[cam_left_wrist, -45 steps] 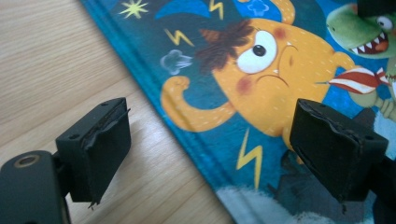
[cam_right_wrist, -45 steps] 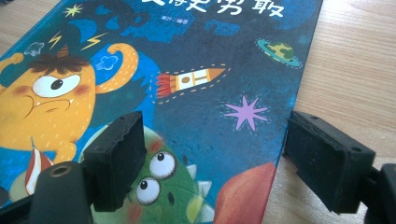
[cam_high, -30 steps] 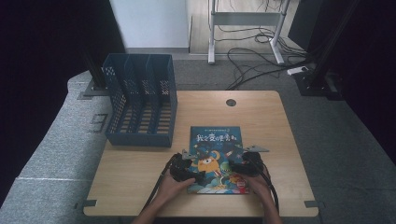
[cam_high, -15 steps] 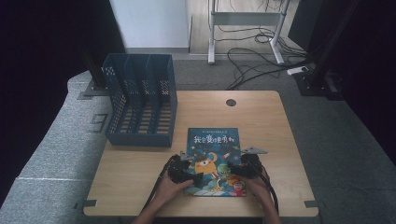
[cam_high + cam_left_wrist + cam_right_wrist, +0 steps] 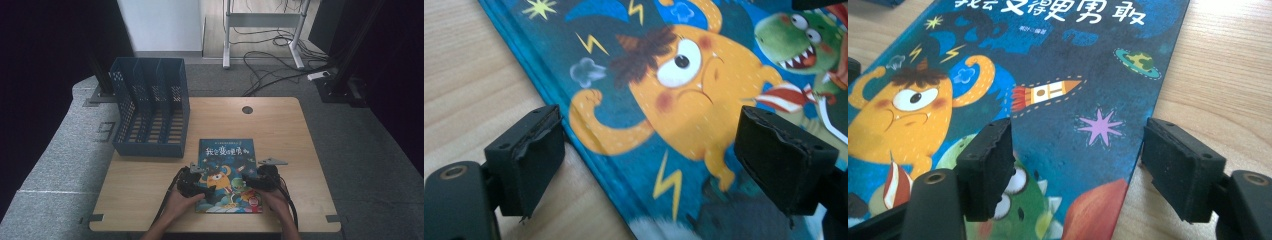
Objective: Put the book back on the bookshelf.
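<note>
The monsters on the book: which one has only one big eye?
The orange monster on the book. It has one big eye and brown hair; the green monster beside it shows two eyes and pointy teeth.

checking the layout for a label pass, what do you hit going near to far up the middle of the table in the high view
Picture book lying flat with both grippers at its near end → bare wooden table → round cable hole near the far edge. The blue file rack stands off to the left, beside that line.

picture book (image 5: 1083, 85) cover, white Chinese title across its top edge, last two characters 勇敢
</note>
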Motion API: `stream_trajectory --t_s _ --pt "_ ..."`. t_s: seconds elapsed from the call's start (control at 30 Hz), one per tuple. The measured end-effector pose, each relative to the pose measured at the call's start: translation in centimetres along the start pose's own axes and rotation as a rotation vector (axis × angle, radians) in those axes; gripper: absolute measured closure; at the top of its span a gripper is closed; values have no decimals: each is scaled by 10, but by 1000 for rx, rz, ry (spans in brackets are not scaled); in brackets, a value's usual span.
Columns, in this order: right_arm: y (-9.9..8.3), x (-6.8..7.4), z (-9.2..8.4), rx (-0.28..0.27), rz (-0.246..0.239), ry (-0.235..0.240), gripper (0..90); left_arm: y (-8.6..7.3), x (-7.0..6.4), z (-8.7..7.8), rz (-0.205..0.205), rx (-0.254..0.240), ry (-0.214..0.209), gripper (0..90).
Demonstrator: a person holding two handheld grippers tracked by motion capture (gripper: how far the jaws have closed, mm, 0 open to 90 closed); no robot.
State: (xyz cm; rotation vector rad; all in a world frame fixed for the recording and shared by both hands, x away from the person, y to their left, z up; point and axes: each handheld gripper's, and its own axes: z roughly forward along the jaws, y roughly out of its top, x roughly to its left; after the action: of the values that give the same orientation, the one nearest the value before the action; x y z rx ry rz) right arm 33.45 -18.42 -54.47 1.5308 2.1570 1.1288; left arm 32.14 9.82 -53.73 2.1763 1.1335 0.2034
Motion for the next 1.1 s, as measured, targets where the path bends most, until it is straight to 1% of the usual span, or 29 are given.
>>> stream_trajectory --t_s 0.13,0.33,0.47,0.53,0.73,0.77,0.8,0.83,0.87,0.9,0.97,1.1 --pt "5 0 3 -2 -5 -6 244 5 5 4 -6 -8 6 133" --pt "10 -1 9 8 0 -17 228 7 7 6 -6 -14 13 134" --pt "13 -4 13 22 23 -13 222 8 9 6 -12 -19 11 143" --pt "15 -7 14 16 40 -2 223 9 11 6 -13 -18 3 145" --pt "16 -6 15 23 51 -2 220 9 10 7 -8 -21 10 142" --pt "17 -8 14 22 76 13 223 9 10 7 -6 -20 9 141" --pt "17 -10 13 22 92 28 225 9 10 7 -6 -20 9 141" --pt "17 -10 13 22 92 28 225 9 10 7 -7 -22 8 141" --pt "17 -13 12 21 117 48 228 9 10 7 -7 -21 4 141" --pt "17 -13 12 21 117 48 228 9 10 7 -7 -21 4 141" --pt "18 -15 10 22 140 69 229 9 10 7 -6 -22 6 141" --pt "18 -16 8 22 154 85 230 8 9 7 3 -22 14 136"
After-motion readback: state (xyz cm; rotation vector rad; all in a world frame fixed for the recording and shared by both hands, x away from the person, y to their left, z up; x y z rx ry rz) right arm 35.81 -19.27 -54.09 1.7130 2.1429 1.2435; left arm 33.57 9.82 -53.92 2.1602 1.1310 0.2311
